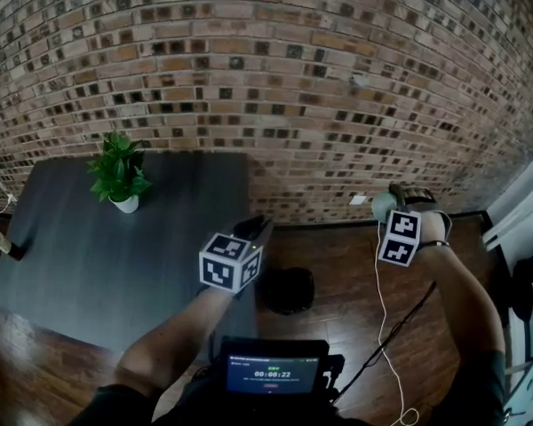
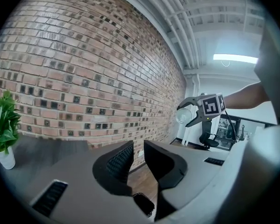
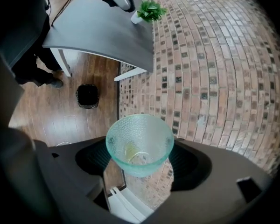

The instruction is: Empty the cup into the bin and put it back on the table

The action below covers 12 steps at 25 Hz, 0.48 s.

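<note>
Right of table (image 1: pixel 71 256), over floor: right gripper (image 3: pixel 140 164) clamped on cup (image 3: pixel 139 141), yellowish scrap inside, not tipped out. Bin (image 1: pixel 289 289) on floor, not under cup; needs carrying over. Left gripper (image 2: pixel 138 161) jaws apart, empty, held aside.

Head view steeply down; plant (image 1: pixel 117 169) in all three views.

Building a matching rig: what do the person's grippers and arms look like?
Both the left gripper and right gripper have dark grey jaws with ribbed pads and a white cube of black square markers. A white cable trails from the right one. Short dark sleeves.
</note>
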### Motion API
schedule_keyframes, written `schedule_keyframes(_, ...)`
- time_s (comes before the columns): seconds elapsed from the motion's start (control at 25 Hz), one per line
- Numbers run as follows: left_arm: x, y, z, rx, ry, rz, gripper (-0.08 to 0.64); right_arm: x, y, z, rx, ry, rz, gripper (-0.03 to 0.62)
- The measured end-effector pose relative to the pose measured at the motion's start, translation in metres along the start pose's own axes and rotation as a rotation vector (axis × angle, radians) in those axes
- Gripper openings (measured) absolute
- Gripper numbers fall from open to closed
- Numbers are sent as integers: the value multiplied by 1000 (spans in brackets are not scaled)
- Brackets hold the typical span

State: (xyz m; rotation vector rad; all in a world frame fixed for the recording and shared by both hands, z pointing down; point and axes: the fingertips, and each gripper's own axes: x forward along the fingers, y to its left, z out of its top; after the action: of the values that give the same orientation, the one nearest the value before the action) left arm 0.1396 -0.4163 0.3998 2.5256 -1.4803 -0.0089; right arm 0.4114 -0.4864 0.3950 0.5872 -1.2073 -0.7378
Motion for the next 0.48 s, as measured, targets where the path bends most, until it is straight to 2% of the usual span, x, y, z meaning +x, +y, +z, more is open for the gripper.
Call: schedule_keyframes(0.48,-1,3,2,-29,-10,-8,69,-3,-5,5,-69,20,-16,385)
